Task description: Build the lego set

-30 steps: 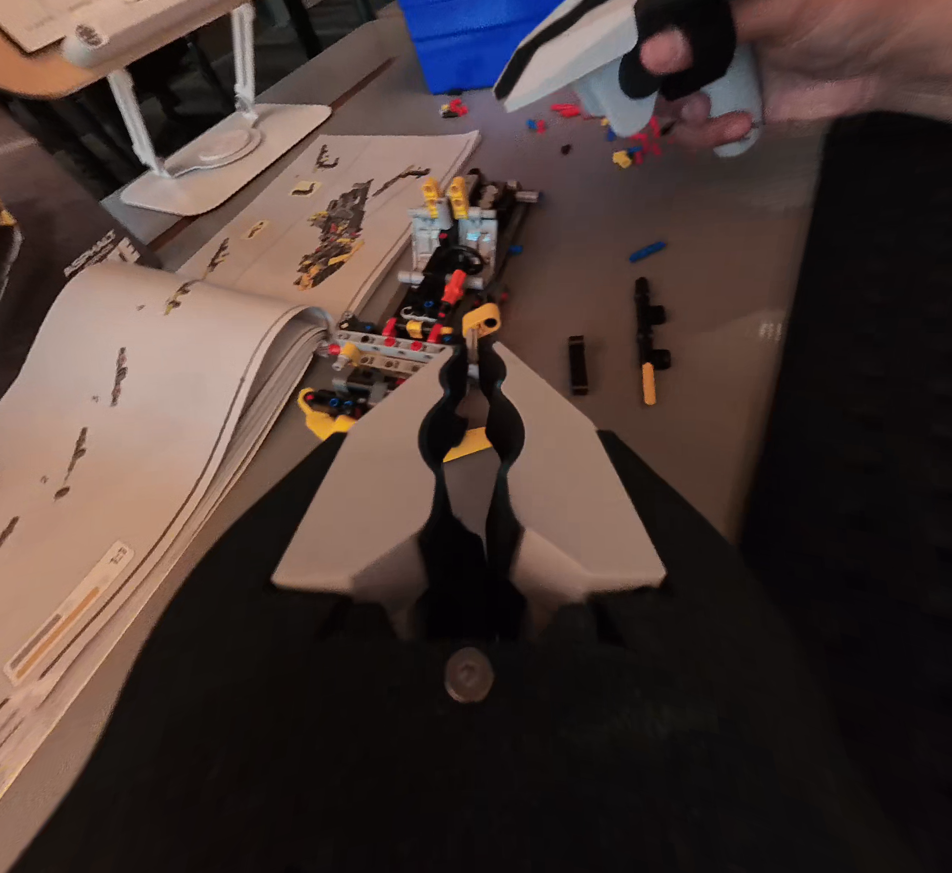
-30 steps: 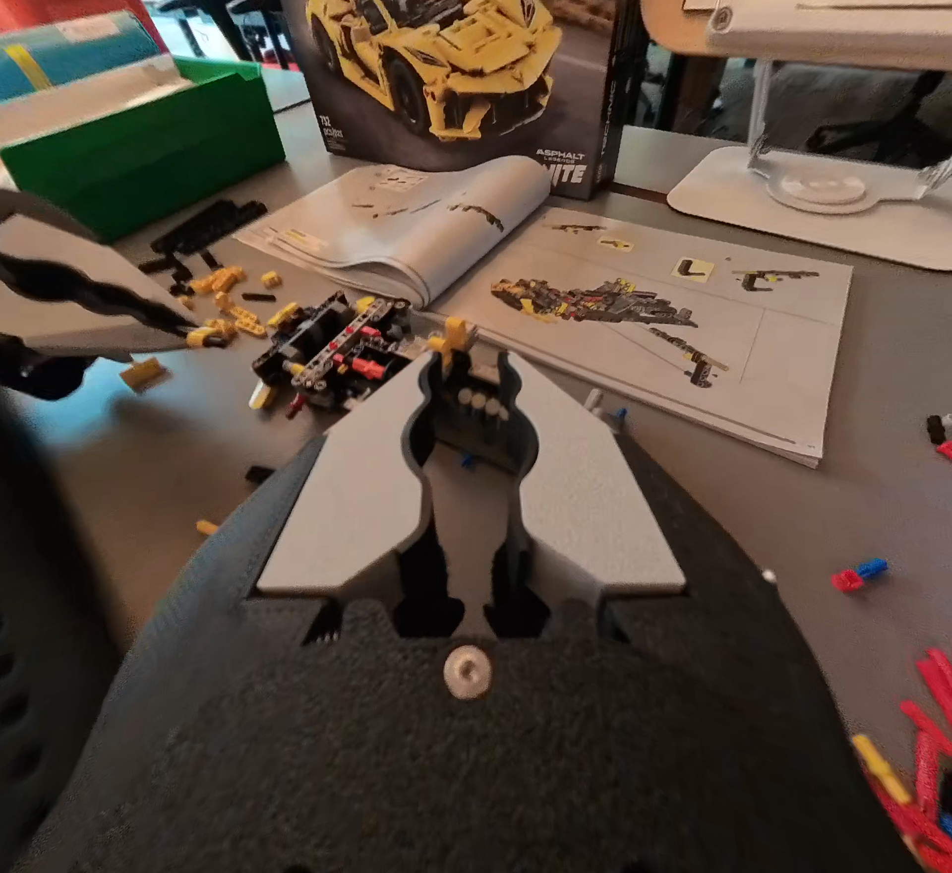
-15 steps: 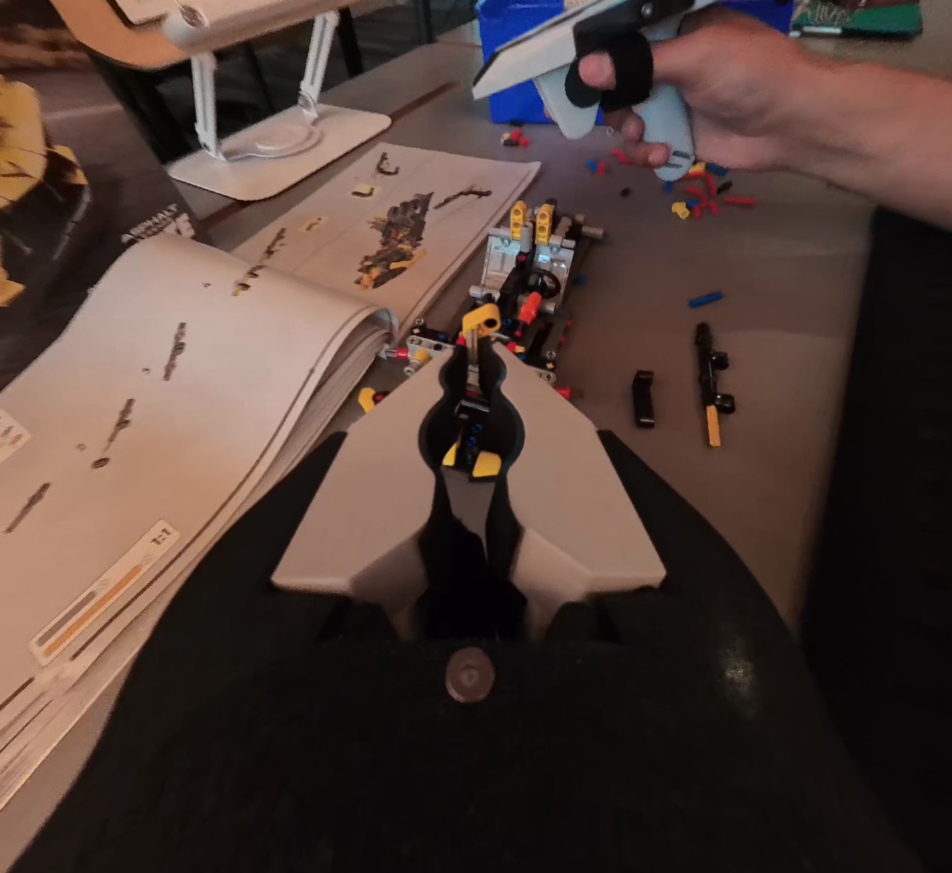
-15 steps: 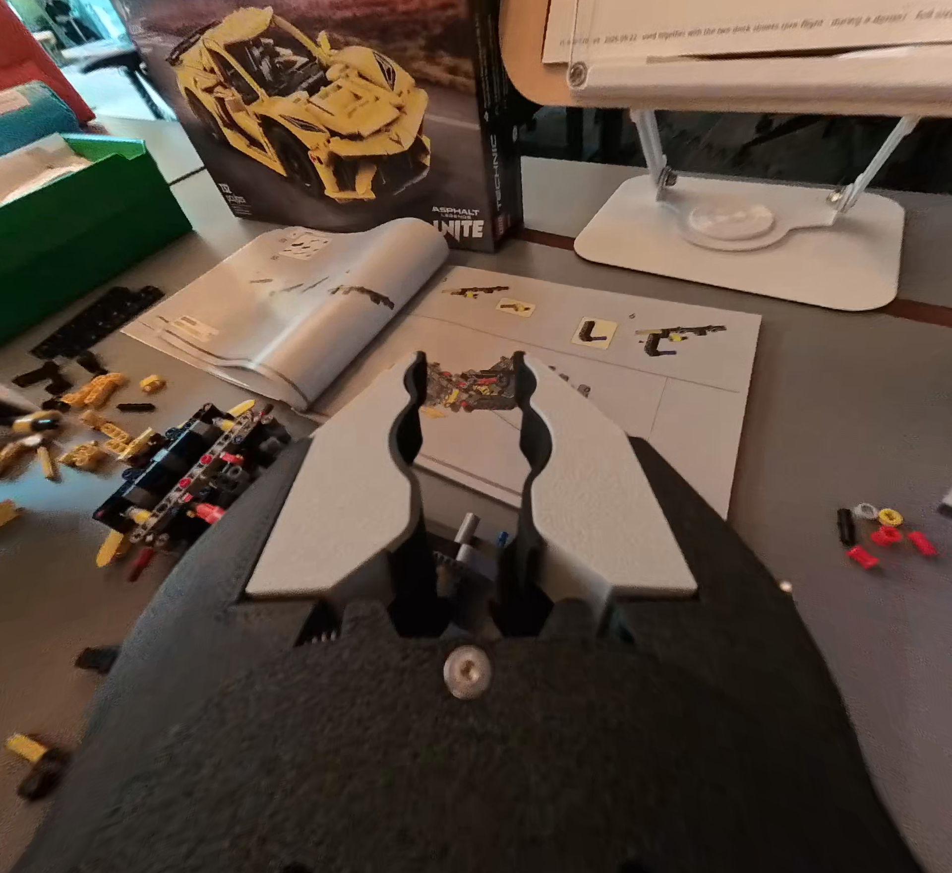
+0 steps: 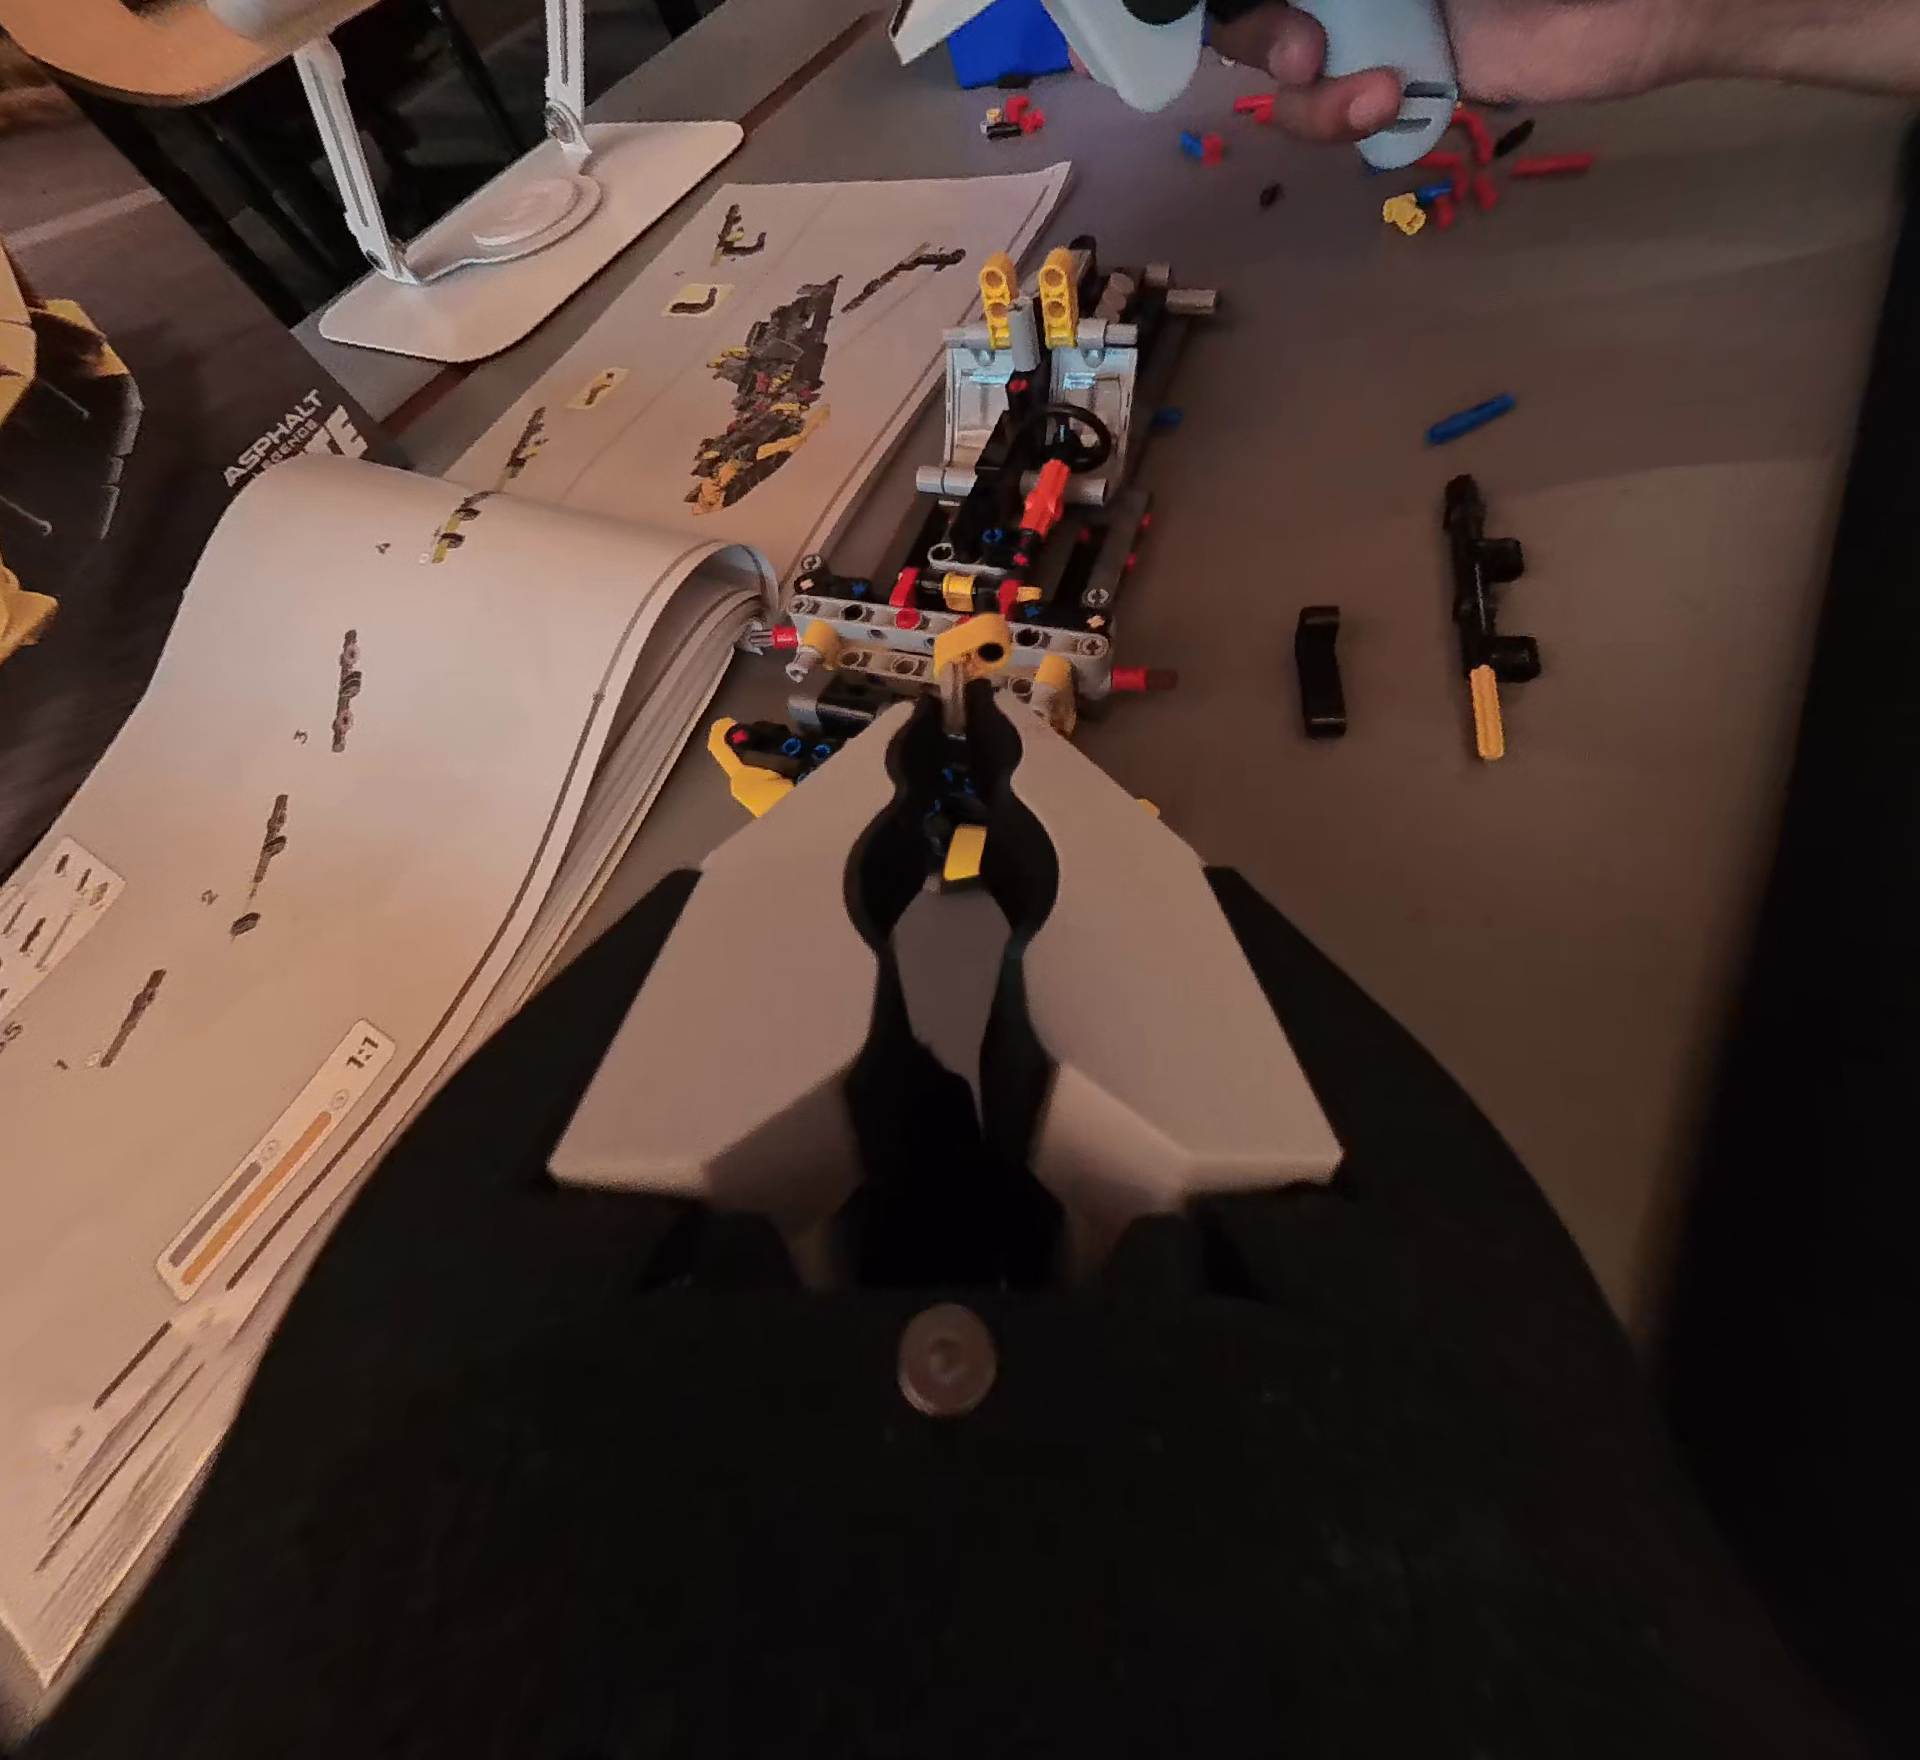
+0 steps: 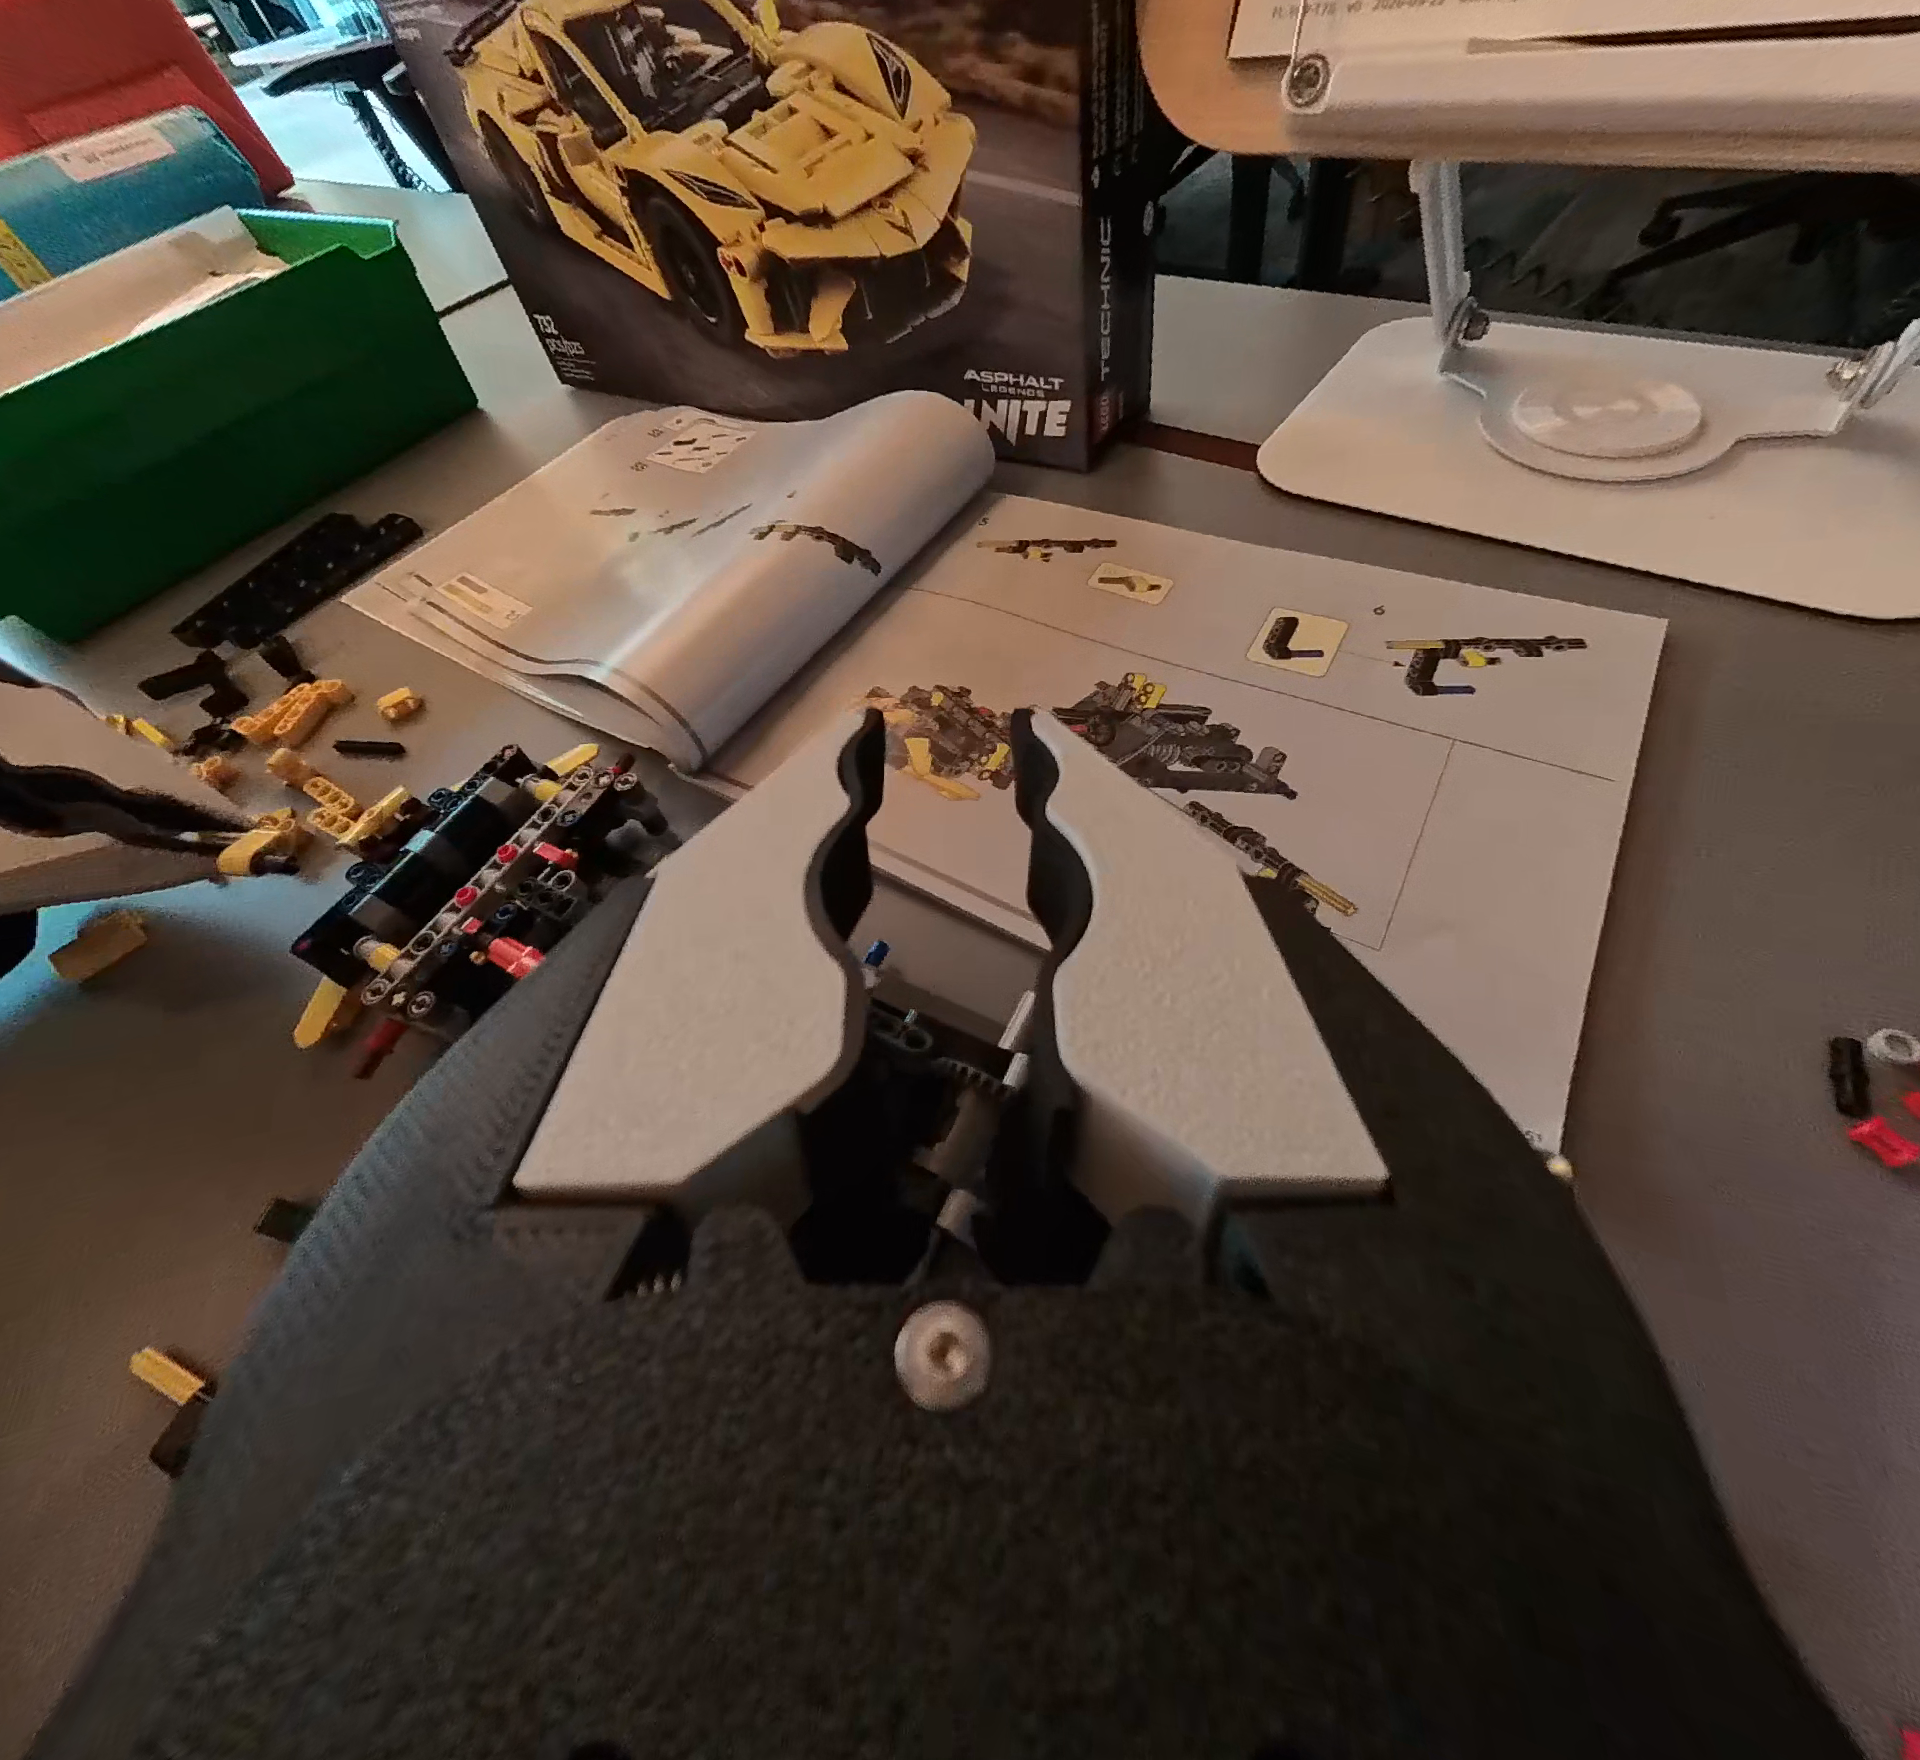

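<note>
The partly built black and grey car chassis [image 5: 997,547] lies on the grey table beside the open instruction booklet [image 5: 364,775]. My left gripper [image 5: 961,713] is shut on a small yellow connector with a grey axle [image 5: 974,656], held just above the chassis' near cross beam. In the right wrist view the chassis [image 6: 488,889] lies low left, and its other end shows beneath my right gripper [image 6: 945,734]. That gripper is open and empty, over the booklet [image 6: 1247,775]. The left gripper [image 6: 223,843] enters at the left edge there. A hand holds the right gripper [image 5: 935,6] high in the left wrist view.
A black L-piece [image 5: 1320,671], a black beam with a yellow axle [image 5: 1486,609] and a blue pin [image 5: 1470,419] lie right of the chassis. Red pins [image 5: 1455,172] lie by a blue bin [image 5: 997,48]. Yellow parts [image 6: 301,754], a green bin [image 6: 208,422], the set's box [image 6: 779,131] and a white stand [image 6: 1610,432] ring the booklet. There is about 20 cm between the tips of the two grippers. From my left tips it is roughly 9 cm to the black L-piece [image 5: 1320,671]; from my right, 20 cm.
My right gripper has lifted off the chassis' end and its jaws have spread wider. My left gripper has kept the yellow connector and shifted a little over the chassis' front.
</note>
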